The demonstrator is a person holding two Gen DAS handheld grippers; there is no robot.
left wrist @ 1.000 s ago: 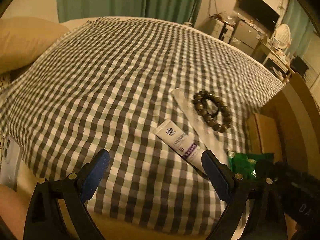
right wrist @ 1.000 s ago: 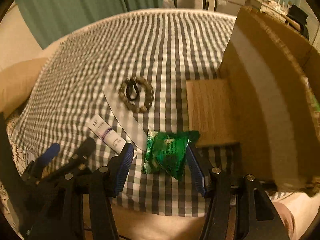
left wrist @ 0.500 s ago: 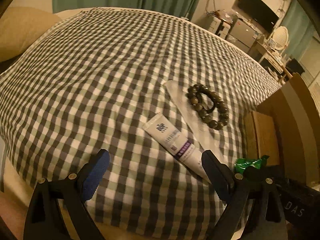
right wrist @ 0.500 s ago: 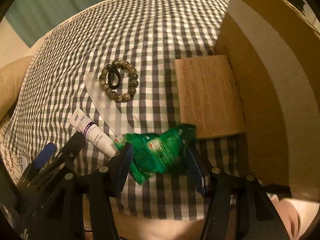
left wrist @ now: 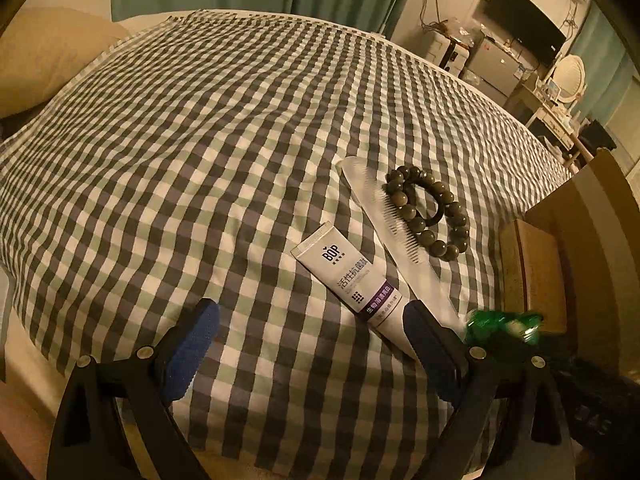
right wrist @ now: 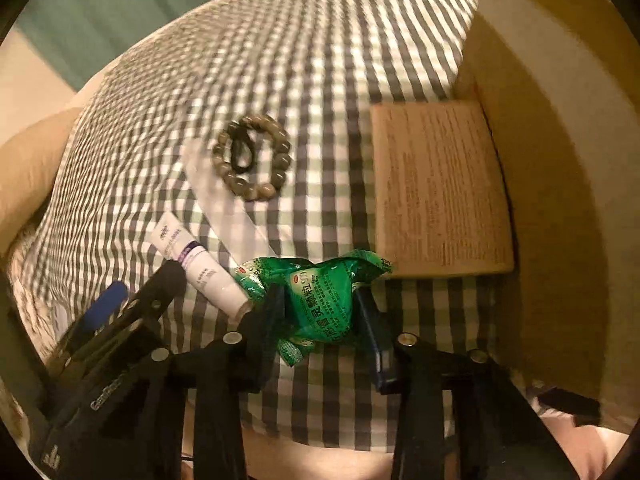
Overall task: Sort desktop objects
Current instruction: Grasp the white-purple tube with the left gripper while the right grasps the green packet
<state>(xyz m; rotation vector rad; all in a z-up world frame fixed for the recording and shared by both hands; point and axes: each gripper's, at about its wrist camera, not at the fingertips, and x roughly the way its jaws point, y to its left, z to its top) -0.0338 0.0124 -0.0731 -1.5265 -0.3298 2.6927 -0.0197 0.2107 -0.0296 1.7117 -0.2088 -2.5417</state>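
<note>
The right hand-held gripper (right wrist: 320, 312) clamps a green packet (right wrist: 320, 296) above the checked bed (right wrist: 320, 80), near the cardboard box (right wrist: 560, 160). Only the left view shows the left hand-held gripper (left wrist: 312, 320) spread wide, empty, beside the tube (left wrist: 352, 276), comb (left wrist: 396, 232) and bead bracelet (left wrist: 428, 212).

green packet (right wrist: 320, 296), grey-checked cloth (left wrist: 192, 152), white-purple tube (left wrist: 354, 276)

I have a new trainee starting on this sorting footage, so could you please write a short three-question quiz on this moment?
1. True or false: the left gripper holds the tube.
2. What does the right gripper clamp? A) bead bracelet B) green packet C) comb
3. Fill in: the bracelet lies partly on the ____.

Key: 1 false, it is open and empty; 2 B; 3 comb.
</note>
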